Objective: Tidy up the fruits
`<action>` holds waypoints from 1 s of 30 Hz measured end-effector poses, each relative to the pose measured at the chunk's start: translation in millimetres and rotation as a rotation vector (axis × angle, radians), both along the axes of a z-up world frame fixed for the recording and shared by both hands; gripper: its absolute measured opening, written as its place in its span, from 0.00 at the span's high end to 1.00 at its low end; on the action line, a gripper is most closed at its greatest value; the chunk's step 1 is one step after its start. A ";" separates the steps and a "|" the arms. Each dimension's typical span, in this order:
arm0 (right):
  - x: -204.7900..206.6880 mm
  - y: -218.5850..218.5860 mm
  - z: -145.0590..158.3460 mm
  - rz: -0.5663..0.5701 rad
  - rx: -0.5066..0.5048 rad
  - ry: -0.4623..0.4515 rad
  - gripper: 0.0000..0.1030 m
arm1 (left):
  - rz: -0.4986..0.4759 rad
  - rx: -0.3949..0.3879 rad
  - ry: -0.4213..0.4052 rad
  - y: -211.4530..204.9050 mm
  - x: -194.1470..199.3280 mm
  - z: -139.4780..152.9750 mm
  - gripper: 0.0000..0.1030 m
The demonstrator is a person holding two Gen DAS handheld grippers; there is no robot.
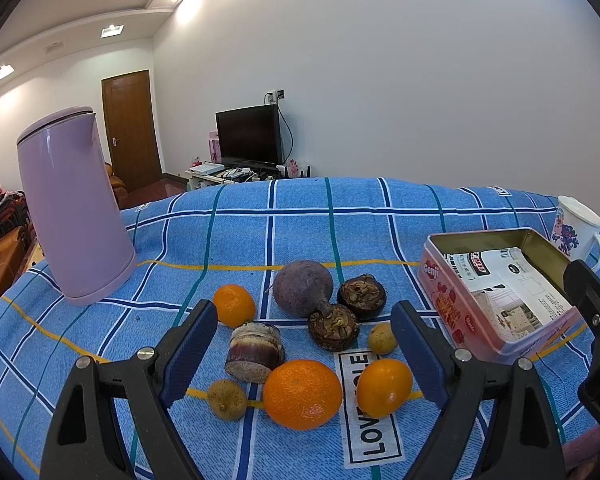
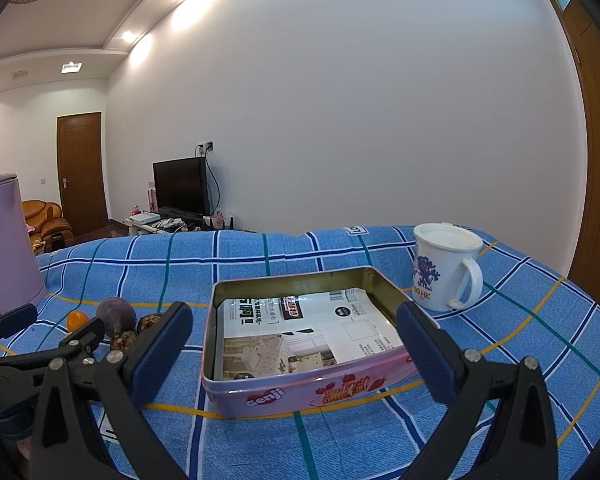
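Your left hand-held gripper [image 1: 304, 344] hung over the fruit pile with its jaws spread wide and nothing between them. Your right hand-held gripper [image 2: 296, 344] was likewise open and empty, framing the near wall of the pink tin [image 2: 300, 394].

The fruits lay loose on the blue checked cloth [image 1: 300, 232] covering the surface, left of the tin. Nearest you sat a large orange [image 1: 302, 394], with a smaller orange fruit [image 1: 384, 387] just to its right and a brown longan [image 1: 227, 399] to its left. A cut piece of sugarcane [image 1: 254, 351] touched the large orange from behind. Farther back were a tangerine [image 1: 234, 305], a purple round root [image 1: 303, 288], two dark mangosteen shells [image 1: 362, 296] and a second longan [image 1: 382, 338].

The tin held only printed paper [image 2: 300, 328]. A lidded white mug [image 2: 446, 266] stood behind the tin's right corner, and a lilac kettle [image 1: 74, 208] stood at the far left.
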State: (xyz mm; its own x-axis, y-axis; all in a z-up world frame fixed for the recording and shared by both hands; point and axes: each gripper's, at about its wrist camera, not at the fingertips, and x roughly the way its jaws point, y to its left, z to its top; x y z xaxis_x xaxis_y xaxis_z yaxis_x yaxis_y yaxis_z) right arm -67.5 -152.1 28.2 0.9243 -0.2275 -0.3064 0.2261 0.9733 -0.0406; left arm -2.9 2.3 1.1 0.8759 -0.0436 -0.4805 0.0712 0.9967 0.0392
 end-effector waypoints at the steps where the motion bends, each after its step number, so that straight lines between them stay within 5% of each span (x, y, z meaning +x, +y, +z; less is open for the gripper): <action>1: -0.1 0.1 0.2 0.000 0.000 0.001 0.00 | 0.000 0.000 0.000 0.0 0.1 0.0 0.13; 30: 0.6 1.6 -2.1 0.007 0.001 0.006 0.00 | 0.014 -0.013 0.015 3.4 2.5 -0.8 0.13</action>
